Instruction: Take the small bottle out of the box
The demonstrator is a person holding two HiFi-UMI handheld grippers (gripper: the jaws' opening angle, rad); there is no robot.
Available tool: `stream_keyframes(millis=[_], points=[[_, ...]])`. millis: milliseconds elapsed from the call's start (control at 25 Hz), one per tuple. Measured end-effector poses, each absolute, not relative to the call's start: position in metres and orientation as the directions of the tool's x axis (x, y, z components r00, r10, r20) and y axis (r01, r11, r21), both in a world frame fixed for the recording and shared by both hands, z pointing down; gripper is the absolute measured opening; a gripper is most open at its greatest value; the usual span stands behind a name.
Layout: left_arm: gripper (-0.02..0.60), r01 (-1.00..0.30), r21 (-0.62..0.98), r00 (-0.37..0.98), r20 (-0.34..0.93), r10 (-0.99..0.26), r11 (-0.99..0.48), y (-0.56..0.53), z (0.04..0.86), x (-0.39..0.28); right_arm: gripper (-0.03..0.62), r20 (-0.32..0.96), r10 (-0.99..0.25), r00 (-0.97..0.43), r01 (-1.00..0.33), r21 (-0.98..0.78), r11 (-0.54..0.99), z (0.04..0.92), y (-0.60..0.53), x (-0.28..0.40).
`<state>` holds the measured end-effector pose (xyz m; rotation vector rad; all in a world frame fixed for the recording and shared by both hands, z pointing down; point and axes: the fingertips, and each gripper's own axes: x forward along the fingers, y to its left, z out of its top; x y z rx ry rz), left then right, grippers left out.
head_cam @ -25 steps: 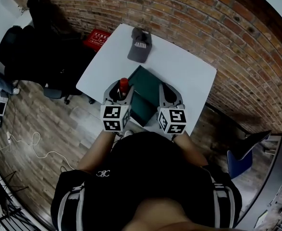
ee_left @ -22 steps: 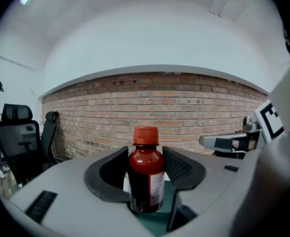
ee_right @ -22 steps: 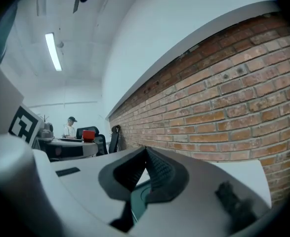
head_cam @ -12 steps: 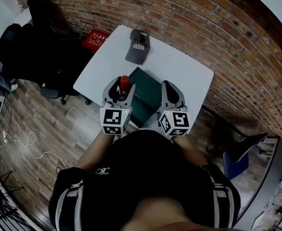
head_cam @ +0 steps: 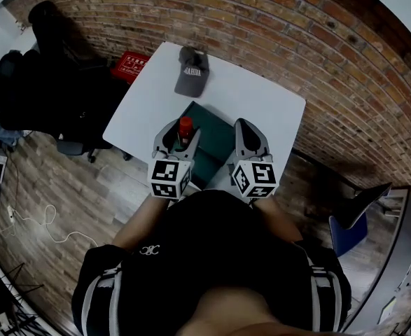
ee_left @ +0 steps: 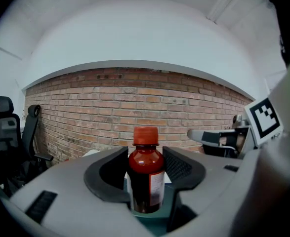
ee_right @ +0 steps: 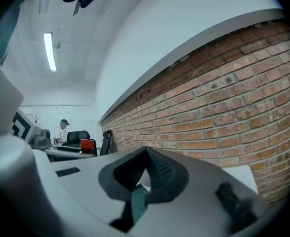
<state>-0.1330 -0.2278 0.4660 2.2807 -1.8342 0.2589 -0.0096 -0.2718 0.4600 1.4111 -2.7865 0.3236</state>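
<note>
A small dark-red bottle (head_cam: 185,126) with a red cap stands upright between the jaws of my left gripper (head_cam: 178,134), which is shut on it. In the left gripper view the bottle (ee_left: 145,179) fills the gap of that gripper (ee_left: 145,158), with green box surface just under its base. The dark green box (head_cam: 216,133) lies open on the white table (head_cam: 261,96). My right gripper (head_cam: 251,140) sits at the box's right side. In the right gripper view this gripper (ee_right: 144,176) is shut on a thin green edge of the box (ee_right: 137,205).
A grey cap (head_cam: 190,74) lies at the table's far edge. A brick wall (head_cam: 275,19) runs behind the table. Black office chairs (head_cam: 58,96) and a red box (head_cam: 129,65) stand to the left on the wooden floor. A blue chair (head_cam: 351,228) is at the right.
The head view has shifted a little, so the table sits further left in it. The left gripper still holds the bottle, now slightly nearer the box's left side. The right gripper has kept its place.
</note>
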Motion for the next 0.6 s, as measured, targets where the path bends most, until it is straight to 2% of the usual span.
stream_keyframes(millis=[600], points=[[0.227,-0.975,0.083,0.22,0.292,-0.931,-0.205,-0.228,0.477,-0.129,0.029,0.134,-0.784,-0.606,-0.791,-0.208,0.575,0.472,-0.272,-0.006]])
